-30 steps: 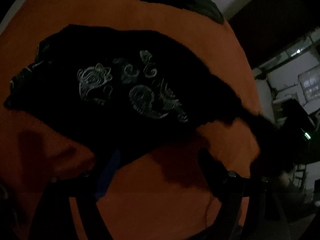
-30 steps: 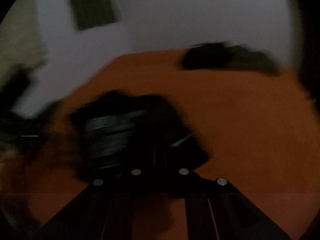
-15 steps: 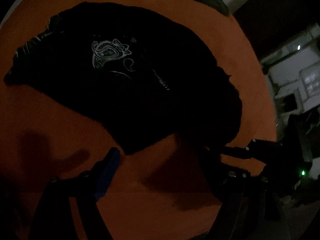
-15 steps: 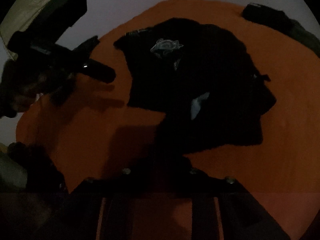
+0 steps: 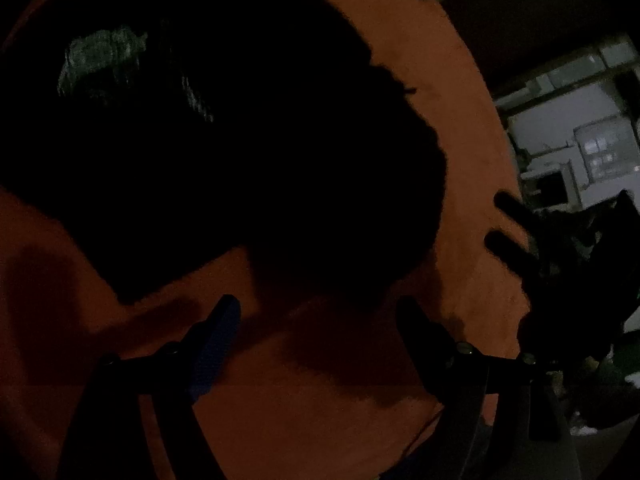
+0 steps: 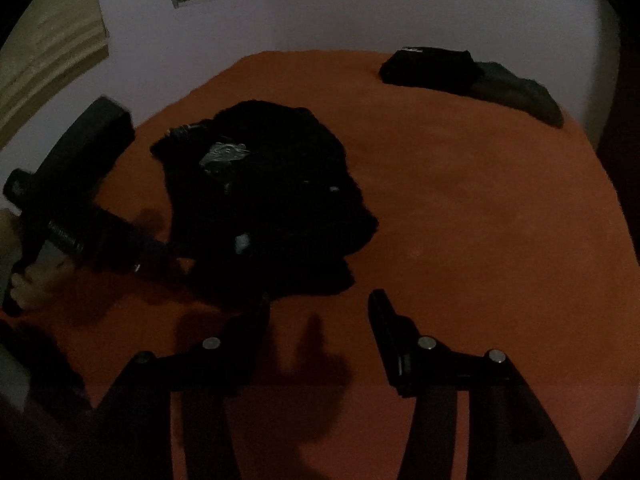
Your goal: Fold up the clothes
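While bunched near the left-hand part of the orange cloth-covered surface (image 6: 460, 200), black printed garment (image 6: 264, 204) shown as a rumpled, rounded heap, pale print partly tucked under. Left gripper (image 5: 316, 312) low at the heap's near edge, jaws apart, nothing between them; right gripper (image 6: 316, 304) just short of the heap, jaws likewise apart and empty. Folded dark clothes (image 6: 432, 70) and a grey-green piece (image 6: 516, 94) well apart at the far corner. Risks, as judged: several layers pinched at once in the heap, dragging the whole bundle instead of one edge; edges hard to tell apart in dim light; fold set crooked over trapped creases.
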`<act>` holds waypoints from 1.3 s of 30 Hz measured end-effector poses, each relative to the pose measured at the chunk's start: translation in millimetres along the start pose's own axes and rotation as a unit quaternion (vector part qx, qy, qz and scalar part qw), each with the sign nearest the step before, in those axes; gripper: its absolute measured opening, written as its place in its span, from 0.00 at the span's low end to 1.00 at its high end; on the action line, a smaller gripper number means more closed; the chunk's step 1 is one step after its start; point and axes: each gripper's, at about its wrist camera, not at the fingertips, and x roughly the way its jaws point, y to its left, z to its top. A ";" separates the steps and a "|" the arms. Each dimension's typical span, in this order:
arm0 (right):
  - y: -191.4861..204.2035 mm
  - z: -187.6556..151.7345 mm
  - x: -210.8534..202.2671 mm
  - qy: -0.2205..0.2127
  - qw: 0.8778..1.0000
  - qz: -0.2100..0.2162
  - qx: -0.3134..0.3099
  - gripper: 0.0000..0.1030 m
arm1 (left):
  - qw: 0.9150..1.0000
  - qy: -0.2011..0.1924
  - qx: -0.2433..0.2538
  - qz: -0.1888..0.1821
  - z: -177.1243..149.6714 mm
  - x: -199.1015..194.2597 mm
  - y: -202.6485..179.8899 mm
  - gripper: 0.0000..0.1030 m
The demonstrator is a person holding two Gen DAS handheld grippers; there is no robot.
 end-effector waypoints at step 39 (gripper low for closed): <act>-66.5 35.3 18.7 0.000 0.997 -0.053 0.064 0.49 | 0.947 -0.056 -0.287 -0.136 20.5 -24.8 46.5 0.74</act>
